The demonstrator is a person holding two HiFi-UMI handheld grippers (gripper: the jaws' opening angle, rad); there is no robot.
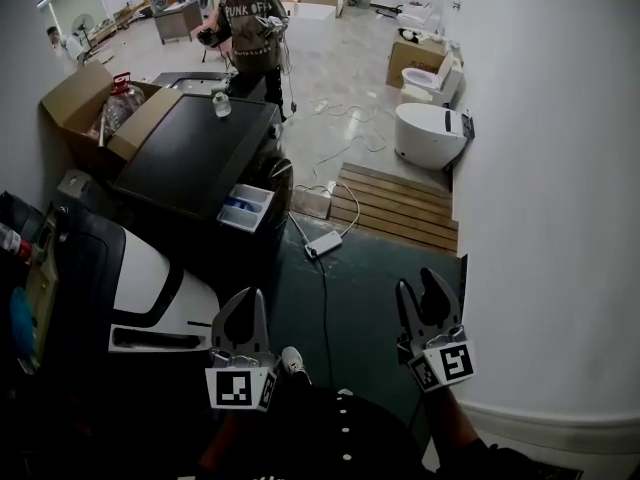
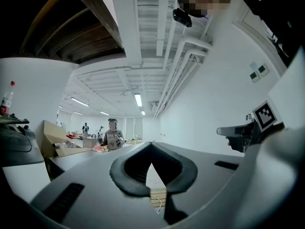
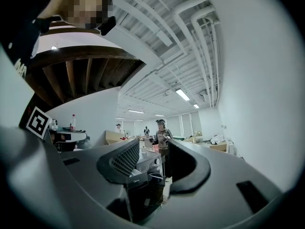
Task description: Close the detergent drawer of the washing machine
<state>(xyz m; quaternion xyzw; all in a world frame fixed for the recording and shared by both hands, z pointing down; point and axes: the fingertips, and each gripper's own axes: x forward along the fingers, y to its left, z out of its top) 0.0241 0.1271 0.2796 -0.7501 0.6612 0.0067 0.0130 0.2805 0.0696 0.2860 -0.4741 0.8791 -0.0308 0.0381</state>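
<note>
The dark washing machine (image 1: 195, 153) stands at the left of the head view. Its detergent drawer (image 1: 246, 208) is pulled out of the front, showing white and blue compartments. My left gripper (image 1: 240, 316) hangs well short of the machine, low in the picture, its tips together and nothing between them. My right gripper (image 1: 422, 298) is level with it to the right, over the dark floor, open and empty. In the right gripper view the machine (image 3: 145, 187) and its drawer (image 3: 135, 174) show far off between the spread jaws. The left gripper (image 2: 151, 146) looks past the machine down the room.
A white and black appliance (image 1: 140, 288) stands close at my left. Behind the washer is an open cardboard box (image 1: 85, 103). A person (image 1: 250, 28) stands beyond it. A power strip and cable (image 1: 323, 243), a wooden pallet (image 1: 395, 203) and toilets (image 1: 430, 133) lie ahead; a white wall (image 1: 560, 218) runs along the right.
</note>
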